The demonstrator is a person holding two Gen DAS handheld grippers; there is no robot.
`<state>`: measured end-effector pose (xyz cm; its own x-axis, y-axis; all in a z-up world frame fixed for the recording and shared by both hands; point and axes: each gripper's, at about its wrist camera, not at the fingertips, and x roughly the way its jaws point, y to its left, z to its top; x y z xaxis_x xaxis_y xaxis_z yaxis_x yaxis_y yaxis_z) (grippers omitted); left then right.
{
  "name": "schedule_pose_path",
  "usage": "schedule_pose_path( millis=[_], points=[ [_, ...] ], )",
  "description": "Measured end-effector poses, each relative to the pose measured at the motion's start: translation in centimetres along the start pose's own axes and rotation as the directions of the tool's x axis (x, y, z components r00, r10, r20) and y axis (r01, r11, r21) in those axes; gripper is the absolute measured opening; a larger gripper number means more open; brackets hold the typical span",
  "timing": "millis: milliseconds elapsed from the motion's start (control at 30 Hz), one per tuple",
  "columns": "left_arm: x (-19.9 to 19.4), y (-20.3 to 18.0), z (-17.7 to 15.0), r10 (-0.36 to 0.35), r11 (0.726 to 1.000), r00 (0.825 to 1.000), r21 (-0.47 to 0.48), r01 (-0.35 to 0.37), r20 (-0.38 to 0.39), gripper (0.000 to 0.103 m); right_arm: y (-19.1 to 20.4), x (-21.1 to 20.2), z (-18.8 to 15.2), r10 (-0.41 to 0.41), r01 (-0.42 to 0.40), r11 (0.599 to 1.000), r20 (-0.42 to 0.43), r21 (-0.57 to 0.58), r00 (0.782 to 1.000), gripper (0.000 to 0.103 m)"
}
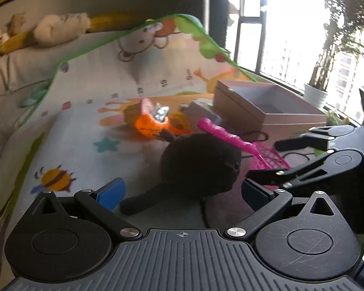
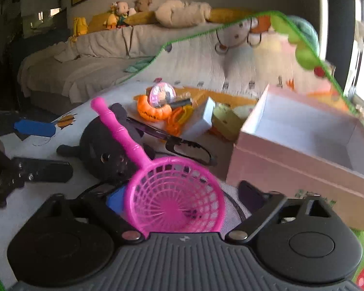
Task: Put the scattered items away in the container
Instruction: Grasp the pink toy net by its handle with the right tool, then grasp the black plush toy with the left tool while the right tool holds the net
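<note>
Right wrist: pink mesh scoop [image 2: 174,201]

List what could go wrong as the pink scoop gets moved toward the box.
1. The pink scoop sits between the right gripper's pads with no firm pinch visible; it may slip.
2. Its handle lies across the black plush toy and could drag it.
3. The left gripper hovers close by; the two could collide.

Open box [image 2: 303,131] unobstructed above; toy pile [image 2: 162,111] crowding its left
</note>
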<state>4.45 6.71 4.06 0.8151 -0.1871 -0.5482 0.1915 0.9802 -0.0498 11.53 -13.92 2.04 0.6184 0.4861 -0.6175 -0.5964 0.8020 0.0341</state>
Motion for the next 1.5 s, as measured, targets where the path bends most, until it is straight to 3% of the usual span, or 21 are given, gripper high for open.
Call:
schedule_pose_path(
  millis=[233, 400, 500, 667, 800, 867, 1000, 1067, 1167, 1233, 1333, 1500],
  points=[
    [1.9, -1.9, 0.6, -0.024, 0.998, 1.000, 0.055, 0.024, 0.004, 0.103, -1.1, -5.9, -3.1, -0.021, 0.021, 0.999, 0.002, -0.037, 1.000, 0.077],
    [4.6, -3.1, 0.8, 0.042, 0.992, 0.999, 0.118, -0.043, 0.008, 0.103, -1.7, -9.9, -6.2, -0.156, 0.156, 0.984, 0.008, -0.088, 0.988, 0.077],
    [5.7, -3.4, 1.0, 0.051, 0.991, 0.999, 0.119, -0.052, 0.010, 0.103, -1.6, -11.0, -7.4, -0.220, 0.221, 0.968, 0.026, -0.114, 0.975, 0.077],
    [6.5, -3.8, 1.1, 0.048, 0.992, 0.999, 0.117, -0.049, 0.012, 0.103, -1.8, -11.3, -8.4, -0.222, 0.223, 0.972, 0.032, -0.077, 0.975, 0.077],
    [5.6, -3.9, 1.4, 0.042, 0.994, 0.999, 0.099, -0.046, 0.033, 0.101, -2.0, -11.2, -8.2, -0.226, 0.229, 0.972, 0.046, -0.060, 0.973, 0.077],
    [4.9, -3.9, 1.5, 0.045, 0.994, 0.998, 0.100, -0.049, 0.041, 0.089, -1.8, -11.4, -8.0, -0.227, 0.230, 0.971, 0.057, -0.064, 0.972, 0.077],
    [3.8, -3.9, 1.2, 0.038, 0.994, 0.999, 0.100, -0.041, 0.034, 0.088, -1.7, -11.8, -8.4, -0.232, 0.236, 0.970, 0.057, -0.065, 0.971, 0.078],
    [3.0, -4.2, 0.8, 0.033, 0.994, 0.999, 0.100, -0.036, 0.028, 0.088, -1.7, -11.8, -8.6, -0.240, 0.242, 0.969, 0.048, -0.042, 0.970, 0.084],
    [1.3, -4.8, 0.1, -0.035, 0.996, 0.999, 0.077, 0.035, 0.006, 0.088, -1.9, -12.2, -9.1, -0.250, 0.251, 0.968, 0.049, -0.013, 0.967, 0.089],
    [0.0, -5.6, -0.7, -0.079, 0.994, 0.997, 0.079, 0.080, -0.009, 0.088, -1.9, -12.5, -9.5, -0.257, 0.258, 0.966, 0.045, -0.008, 0.965, 0.097],
    [-1.5, -7.0, -1.8, -0.080, 0.990, 0.997, 0.114, 0.080, 0.000, 0.091, -2.0, -12.7, -10.2, -0.251, 0.251, 0.968, 0.027, -0.008, 0.968, 0.098],
    [-2.8, -7.5, -2.2, -0.113, 0.990, 0.994, 0.085, 0.112, 0.005, 0.095, -2.4, -12.9, -11.0, -0.227, 0.227, 0.973, 0.008, 0.049, 0.974, 0.098]
  ],
)
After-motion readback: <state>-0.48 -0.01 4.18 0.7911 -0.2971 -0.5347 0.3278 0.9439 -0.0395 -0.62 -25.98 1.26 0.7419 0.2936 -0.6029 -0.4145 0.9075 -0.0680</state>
